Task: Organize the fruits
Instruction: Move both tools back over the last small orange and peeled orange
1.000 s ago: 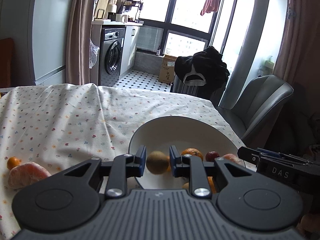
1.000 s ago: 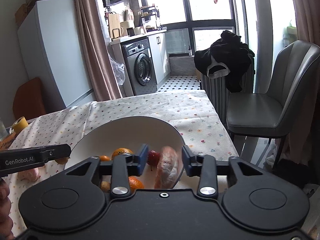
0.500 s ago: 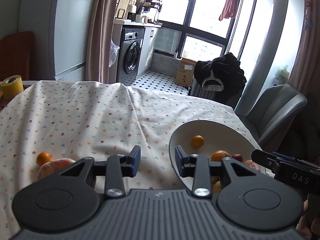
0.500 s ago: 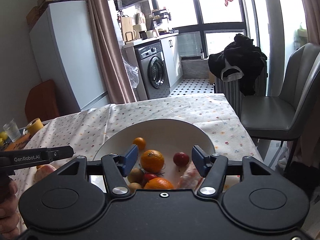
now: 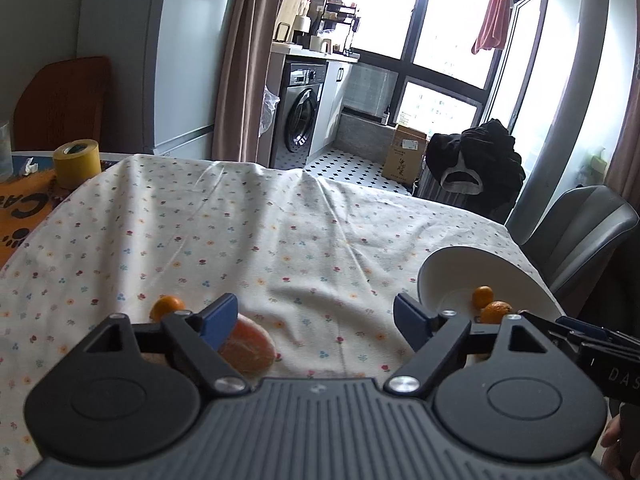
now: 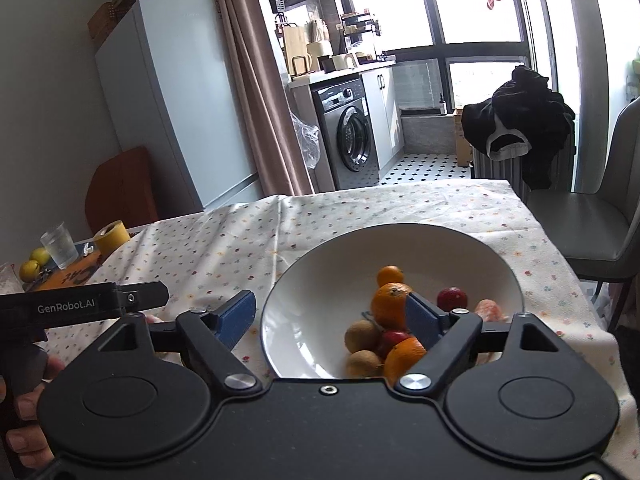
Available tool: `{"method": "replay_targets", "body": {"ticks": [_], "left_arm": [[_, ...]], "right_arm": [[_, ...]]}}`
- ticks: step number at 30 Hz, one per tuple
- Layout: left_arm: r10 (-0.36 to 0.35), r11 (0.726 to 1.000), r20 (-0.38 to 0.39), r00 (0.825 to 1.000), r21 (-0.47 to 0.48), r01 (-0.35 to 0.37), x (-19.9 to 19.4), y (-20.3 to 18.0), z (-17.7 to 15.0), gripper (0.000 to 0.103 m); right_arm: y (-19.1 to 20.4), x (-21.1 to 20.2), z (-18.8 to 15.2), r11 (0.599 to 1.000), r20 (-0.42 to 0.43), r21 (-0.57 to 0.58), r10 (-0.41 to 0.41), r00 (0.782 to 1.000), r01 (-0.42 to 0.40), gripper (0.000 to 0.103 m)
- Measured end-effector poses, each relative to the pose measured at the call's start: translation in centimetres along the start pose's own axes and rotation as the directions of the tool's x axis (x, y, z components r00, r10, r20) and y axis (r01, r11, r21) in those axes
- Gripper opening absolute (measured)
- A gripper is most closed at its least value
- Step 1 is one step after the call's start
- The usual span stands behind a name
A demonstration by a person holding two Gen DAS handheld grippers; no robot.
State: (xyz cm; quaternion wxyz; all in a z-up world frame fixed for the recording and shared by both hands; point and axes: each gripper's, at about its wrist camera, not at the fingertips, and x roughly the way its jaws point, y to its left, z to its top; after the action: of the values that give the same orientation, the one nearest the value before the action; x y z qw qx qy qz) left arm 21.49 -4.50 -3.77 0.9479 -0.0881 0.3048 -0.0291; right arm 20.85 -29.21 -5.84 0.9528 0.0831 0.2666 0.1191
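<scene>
Your left tool (image 5: 316, 318) was wide open and held nothing. Its two blue fingertips stood far apart above the flowered tabletop (image 5: 248, 232). A peeled orange fruit (image 5: 248, 346) lay on the cloth just behind the left fingertip, partly hidden by it, so it was near the left side of the opening and not in the middle. A small orange (image 5: 166, 306) lay a little farther to the left, outside the opening and apart from the peeled fruit. The white bowl (image 5: 452, 268) stood to the right of this tool, near the edge of the tabletop, and only two small oranges in it could be seen from this side.

Your right tool (image 6: 334, 314) was also wide open and empty. It hung in front of the white bowl (image 6: 320, 280), with the left fingertip over the cloth outside the rim and the right fingertip in front of the fruit pile. In the bowl there were a large orange (image 6: 390, 304), a small orange (image 6: 390, 274) behind it, two brown round fruits (image 6: 362, 336), a red fruit (image 6: 452, 298), a pale peeled piece (image 6: 488, 310) and one more orange (image 6: 404, 356) close to the right fingertip. None of these was between the fingertips. At the left edge of this view your left hand (image 6: 24, 400) held the handle of the other tool.
</scene>
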Motion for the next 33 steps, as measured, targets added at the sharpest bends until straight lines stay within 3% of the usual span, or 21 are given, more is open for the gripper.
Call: {"method": "replay_targets", "body": {"ticks": [15, 33], "left_arm": [[0.128, 0.992, -0.015, 0.992, -0.009, -0.129, -0.9, 5.5, -0.6, 0.090], [0.132, 0.990, -0.024, 0.991, -0.055, -0.133, -1.8, 9.2, -1.0, 0.090]], "right_arm": [[4.9, 0.6, -0.3, 0.993, 0.026, -0.060, 0.102, 0.994, -0.100, 0.103], [9.6, 2.3, -1.7, 0.966, -0.077, -0.159, 0.195, 0.978, -0.206, 0.103]]}}
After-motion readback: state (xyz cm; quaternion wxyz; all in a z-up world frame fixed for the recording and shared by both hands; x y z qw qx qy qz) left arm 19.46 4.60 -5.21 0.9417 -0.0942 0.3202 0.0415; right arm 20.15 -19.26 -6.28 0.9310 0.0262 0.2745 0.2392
